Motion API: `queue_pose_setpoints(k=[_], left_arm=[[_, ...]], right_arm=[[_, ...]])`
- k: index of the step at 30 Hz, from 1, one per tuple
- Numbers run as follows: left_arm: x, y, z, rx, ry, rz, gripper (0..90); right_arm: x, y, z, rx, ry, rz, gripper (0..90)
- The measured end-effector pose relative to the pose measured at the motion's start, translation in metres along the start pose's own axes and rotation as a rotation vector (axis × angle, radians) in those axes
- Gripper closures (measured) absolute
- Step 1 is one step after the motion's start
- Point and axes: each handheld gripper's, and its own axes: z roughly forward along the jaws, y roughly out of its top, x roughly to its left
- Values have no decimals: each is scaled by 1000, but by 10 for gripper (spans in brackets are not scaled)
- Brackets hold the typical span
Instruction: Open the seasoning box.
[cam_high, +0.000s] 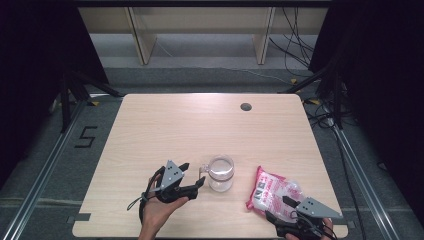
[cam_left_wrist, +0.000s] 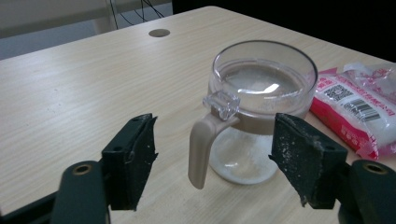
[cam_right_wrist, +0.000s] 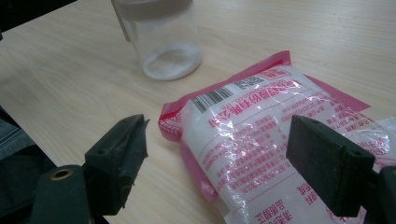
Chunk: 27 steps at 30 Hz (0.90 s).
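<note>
Your left gripper (cam_left_wrist: 215, 163) is spread wide with nothing between its jaws; the jar (cam_left_wrist: 254, 112) stands upright just ahead of it, its beige handle (cam_left_wrist: 201, 147) pointing back into the gap between the jaws without touching them. Your right gripper (cam_right_wrist: 233, 163) is also spread wide, hovering over the near end of the pink bag (cam_right_wrist: 275, 154), which lies flat on the table (cam_high: 165, 125). The jar stands beyond the bag's far end, near it.
</note>
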Motion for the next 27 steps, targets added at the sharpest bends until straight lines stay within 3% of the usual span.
queue_pose_setpoints(k=[1,2,3,4,7,9,10,11,12,13,14,15,17,18,20,23,27], left_arm=[[0,2,0,-9,-6,13,387],[0,4,-1,-18,-10,15,425],[0,6,-1,-29,-12,19,425],[1,9,-1,-42,-17,19,481],[2,16,0,-68,-27,40,588],[2,21,0,-98,-16,8,692],[4,24,0,-95,-19,34,716],[3,28,2,-111,-33,17,762],[3,30,3,-115,-38,5,792],[2,30,3,-112,-34,-19,815],[2,30,3,-112,-34,-19,830],[1,31,5,-110,-27,8,853],[-1,30,6,-106,-20,-6,871],[-2,29,6,-90,2,-8,878],[-4,28,8,-80,10,2,892],[-4,26,12,-73,35,16,894],[-3,19,16,-75,28,11,892]], right_arm=[[-3,1,1,-8,-9,-50,208],[-1,1,1,-2,2,-16,207],[-1,1,1,-2,2,-16,207],[1,0,2,-8,-2,0,205],[0,0,3,-14,-8,-33,204],[-2,1,2,-16,-12,-54,204],[-2,1,2,-16,-11,-54,203],[-1,1,2,-13,-7,-50,203],[2,0,2,-6,5,-13,203],[2,0,2,-5,5,-8,203],[2,0,2,-5,5,-8,203],[3,0,2,-6,9,-4,203],[-1,1,3,-15,13,-48,203],[2,1,2,-7,11,-9,203],[0,1,3,-13,9,-41,203],[0,2,3,-14,15,-44,203],[-1,3,2,-5,10,-56,203]])
